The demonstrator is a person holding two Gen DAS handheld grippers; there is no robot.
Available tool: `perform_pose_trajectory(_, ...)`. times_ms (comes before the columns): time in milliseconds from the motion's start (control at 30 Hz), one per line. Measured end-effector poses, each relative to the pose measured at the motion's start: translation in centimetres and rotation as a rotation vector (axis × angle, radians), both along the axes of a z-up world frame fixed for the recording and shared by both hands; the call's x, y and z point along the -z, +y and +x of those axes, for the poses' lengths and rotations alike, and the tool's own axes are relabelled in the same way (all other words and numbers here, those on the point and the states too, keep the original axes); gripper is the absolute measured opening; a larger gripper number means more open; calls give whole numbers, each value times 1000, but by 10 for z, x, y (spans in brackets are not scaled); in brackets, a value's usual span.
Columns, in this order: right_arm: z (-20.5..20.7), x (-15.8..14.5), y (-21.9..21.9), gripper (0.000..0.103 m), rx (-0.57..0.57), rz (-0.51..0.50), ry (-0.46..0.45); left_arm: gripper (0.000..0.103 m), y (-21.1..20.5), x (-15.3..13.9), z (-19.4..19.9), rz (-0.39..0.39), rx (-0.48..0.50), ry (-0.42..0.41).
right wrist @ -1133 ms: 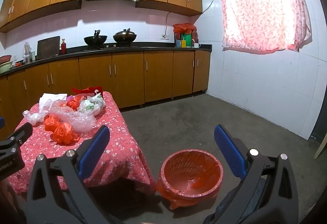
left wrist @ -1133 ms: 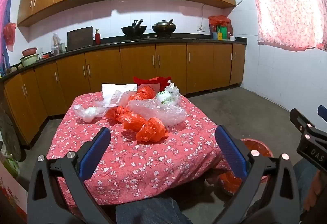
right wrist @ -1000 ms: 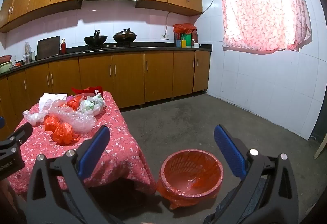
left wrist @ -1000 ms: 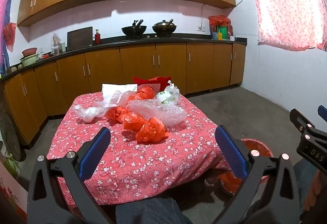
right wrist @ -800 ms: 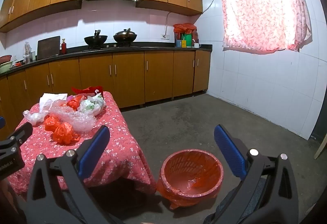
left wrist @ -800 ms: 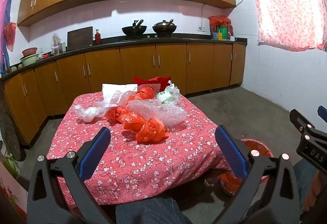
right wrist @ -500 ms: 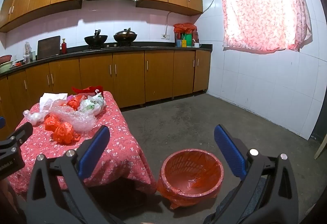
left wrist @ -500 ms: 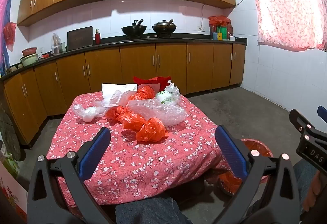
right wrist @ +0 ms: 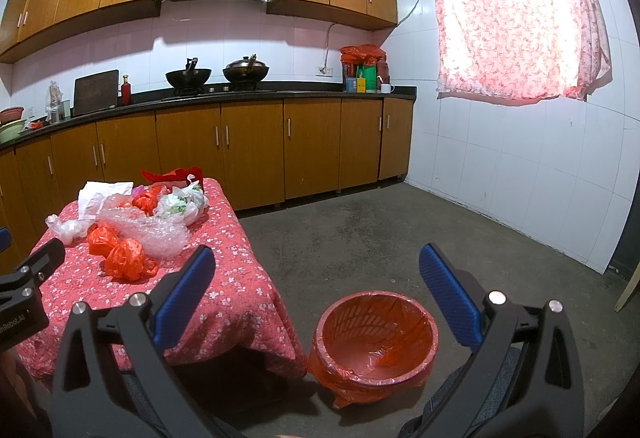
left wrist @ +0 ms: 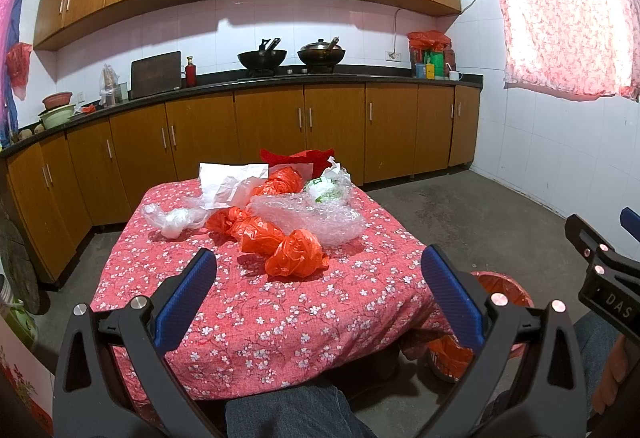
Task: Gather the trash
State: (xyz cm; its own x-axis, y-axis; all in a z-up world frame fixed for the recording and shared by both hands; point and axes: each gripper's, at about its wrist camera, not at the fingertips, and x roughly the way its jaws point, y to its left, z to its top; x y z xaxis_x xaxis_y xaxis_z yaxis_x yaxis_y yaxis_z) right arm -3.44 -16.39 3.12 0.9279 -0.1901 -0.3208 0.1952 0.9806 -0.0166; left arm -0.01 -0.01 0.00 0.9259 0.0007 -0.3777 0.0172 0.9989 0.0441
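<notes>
Left wrist view: both tongs, left [left wrist: 319, 288] and right [right wrist: 318, 284], wide apart, empty.

Your right gripper [right wrist: 316, 290] hangs with its blue-padded fingers [right wrist: 186, 292] spread wide and nothing between them. Below and between them on the concrete floor stands a red bin [right wrist: 374, 338] lined with an orange bag, just beside the corner of the table [right wrist: 240, 302] with its red flowered cloth. On the table lie crumpled orange bags [right wrist: 125, 259], bubble wrap [right wrist: 154, 234], a white bag [right wrist: 186, 204] and white paper [right wrist: 98, 196]. Your left gripper [right wrist: 24, 290] shows at the left edge, over the table's near side.
</notes>
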Motion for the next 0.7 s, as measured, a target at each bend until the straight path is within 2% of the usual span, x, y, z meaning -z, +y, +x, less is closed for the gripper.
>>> perform_pose_trajectory(700,0,3,5,99,-3,2,3,101,0,0,0,-2,0,0)
